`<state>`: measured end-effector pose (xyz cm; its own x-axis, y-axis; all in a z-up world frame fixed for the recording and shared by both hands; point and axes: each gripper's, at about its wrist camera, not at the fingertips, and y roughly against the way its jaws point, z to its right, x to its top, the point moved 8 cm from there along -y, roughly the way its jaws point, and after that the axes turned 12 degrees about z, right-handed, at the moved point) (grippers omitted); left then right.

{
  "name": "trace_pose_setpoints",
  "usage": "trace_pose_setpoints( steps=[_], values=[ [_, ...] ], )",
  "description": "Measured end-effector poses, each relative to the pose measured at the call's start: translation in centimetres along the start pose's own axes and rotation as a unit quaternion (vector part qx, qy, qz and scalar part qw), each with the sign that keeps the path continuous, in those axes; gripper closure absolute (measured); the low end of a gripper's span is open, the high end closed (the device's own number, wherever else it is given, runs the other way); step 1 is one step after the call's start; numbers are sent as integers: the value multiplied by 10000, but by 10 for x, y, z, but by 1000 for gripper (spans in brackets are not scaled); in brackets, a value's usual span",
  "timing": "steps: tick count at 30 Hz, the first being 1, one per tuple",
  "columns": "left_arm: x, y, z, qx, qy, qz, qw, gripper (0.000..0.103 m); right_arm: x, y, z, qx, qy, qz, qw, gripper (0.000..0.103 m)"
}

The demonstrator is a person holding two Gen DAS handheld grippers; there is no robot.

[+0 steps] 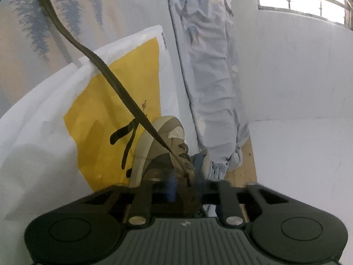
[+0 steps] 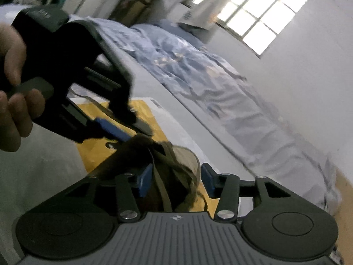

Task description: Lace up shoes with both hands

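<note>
The brown shoe [image 1: 158, 152] stands on a yellow and white sheet [image 1: 99, 114], its toe pointing to the far side in the left wrist view. The left gripper [image 1: 187, 190] sits right over the shoe's lacing; its blue pads [image 1: 171, 185] are blurred and partly hidden, so I cannot tell whether it is clenched or released. A brown lace [image 1: 92, 55] runs taut from the eyelets just ahead of this gripper, up and far to the left, out of the picture.

In the right wrist view the right gripper [image 2: 176, 182] is released, its blue pads [image 2: 144, 182] well apart, with the shoe [image 2: 176, 161] and a lace strand [image 2: 163, 190] lying between them. The left gripper [image 2: 130, 130], held by a hand [image 2: 15, 92], comes in from the left and meets the shoe's far part. A crumpled blue quilt [image 2: 198, 70] lies to the right on the bed beneath a window [image 2: 262, 15].
</note>
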<state>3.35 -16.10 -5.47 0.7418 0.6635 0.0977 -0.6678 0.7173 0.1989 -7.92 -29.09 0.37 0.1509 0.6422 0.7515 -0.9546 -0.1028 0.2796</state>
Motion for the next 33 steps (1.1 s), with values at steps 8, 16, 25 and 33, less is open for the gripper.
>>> trace_pose_setpoints(
  steps=[8,16,25,33],
  values=[
    [0,3,9,9,-315,86,9995,103,-14,19,16,-228,-786,-325,9961,53],
    [6,12,20,-20,-665,274,9974,103,-18,19,21,-294,-998,-588,9928,43],
    [33,28,30,-189,-619,722,9953,103,-21,19,24,-554,-819,-552,9936,42],
    [44,41,40,-301,-709,963,9924,103,-19,6,30,-754,-710,-461,9936,42]
  ],
)
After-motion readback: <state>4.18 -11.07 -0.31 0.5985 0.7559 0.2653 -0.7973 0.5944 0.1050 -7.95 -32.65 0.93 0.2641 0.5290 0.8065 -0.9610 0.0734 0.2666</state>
